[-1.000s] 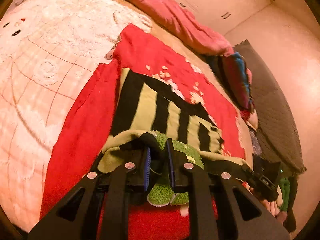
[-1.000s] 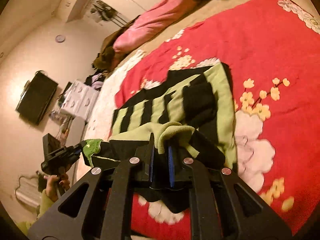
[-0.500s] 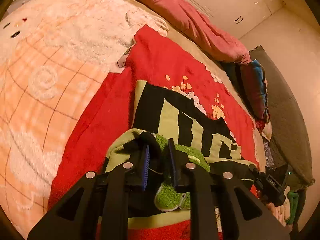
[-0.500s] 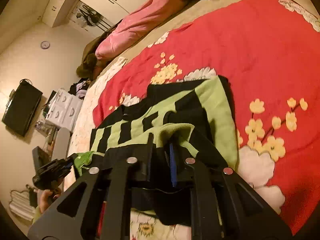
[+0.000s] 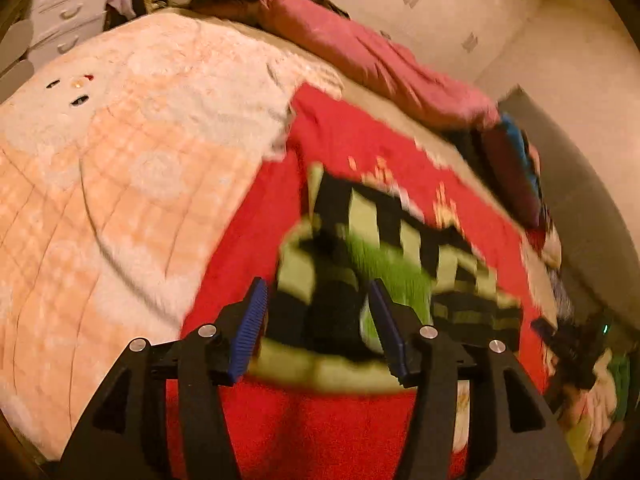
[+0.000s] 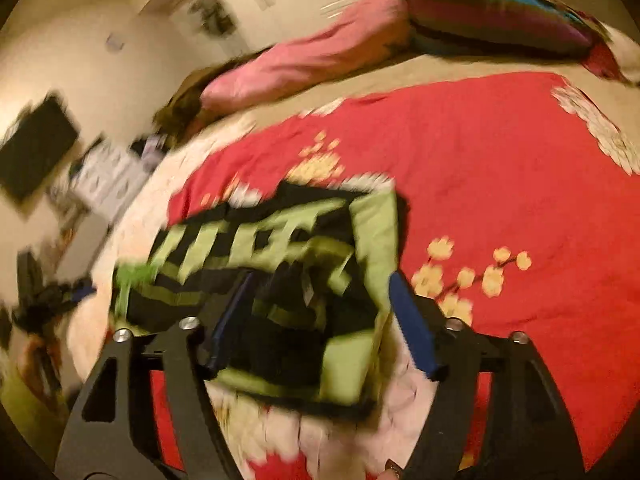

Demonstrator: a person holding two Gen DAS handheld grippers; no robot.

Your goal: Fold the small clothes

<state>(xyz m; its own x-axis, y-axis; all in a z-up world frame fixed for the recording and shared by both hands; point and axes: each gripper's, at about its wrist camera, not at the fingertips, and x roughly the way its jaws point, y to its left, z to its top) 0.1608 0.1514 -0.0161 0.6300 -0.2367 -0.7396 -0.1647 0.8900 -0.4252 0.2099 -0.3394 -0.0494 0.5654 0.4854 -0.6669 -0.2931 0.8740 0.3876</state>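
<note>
A small black and light-green striped garment lies folded over on the red flowered blanket. My left gripper hovers at its near edge with jaws opening. The cloth shows between the blue pads, which do not press on it. In the right wrist view the same garment lies between my right gripper's widening jaws, loose and clear of the pads. Each gripper also shows, blurred, in the other's view: the right gripper and the left gripper.
A peach fleece blanket covers the bed's left part. A pink duvet and a striped pillow lie at the far end. White drawers and a dark screen stand by the wall.
Both grippers, shut on the garment's lifted edge before, have opened and let it go. The folded edge now rests on the garment. Both views have swung and blurred.
</note>
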